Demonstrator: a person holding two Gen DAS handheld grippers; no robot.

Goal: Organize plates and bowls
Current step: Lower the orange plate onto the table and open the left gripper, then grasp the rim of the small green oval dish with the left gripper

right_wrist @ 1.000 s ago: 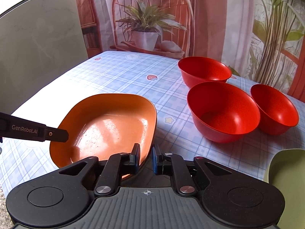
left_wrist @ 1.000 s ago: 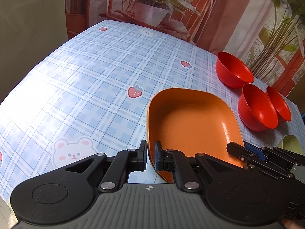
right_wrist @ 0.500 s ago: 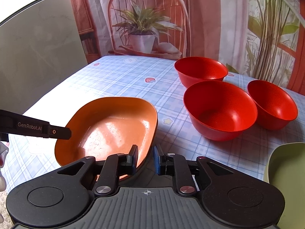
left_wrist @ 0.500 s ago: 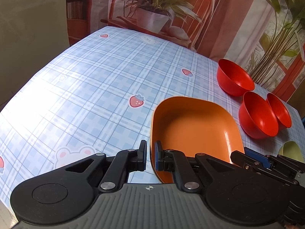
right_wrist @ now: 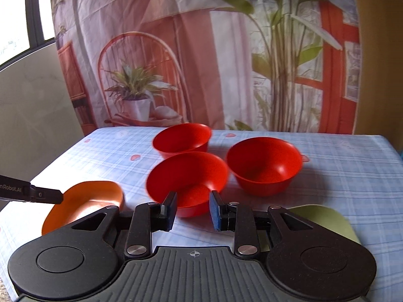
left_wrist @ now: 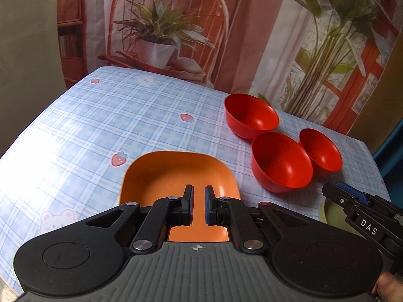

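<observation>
An orange plate [left_wrist: 176, 176] lies on the checked tablecloth; it also shows at the lower left of the right wrist view [right_wrist: 85, 201]. My left gripper [left_wrist: 199, 206] hovers over its near part with the jaws a little apart and nothing between them. Three red bowls stand close together: far [left_wrist: 252, 118], middle [left_wrist: 282, 161] and right [left_wrist: 320, 148]. My right gripper [right_wrist: 192, 210] is open and empty, just short of the middle bowl [right_wrist: 186, 176]. A pale green plate [right_wrist: 325, 219] lies under its right side.
The tablecloth [left_wrist: 100, 115] has strawberry and bear prints. A printed backdrop [right_wrist: 226, 50] with a chair and plants hangs behind the far edge. The right table edge [right_wrist: 390, 148] is close to the bowls. The left side of the table is bare cloth.
Both grippers let go of the orange plate, which now rests on the table. The left gripper lifted and swung right over it. The right gripper opened wide and turned toward the red bowls.
</observation>
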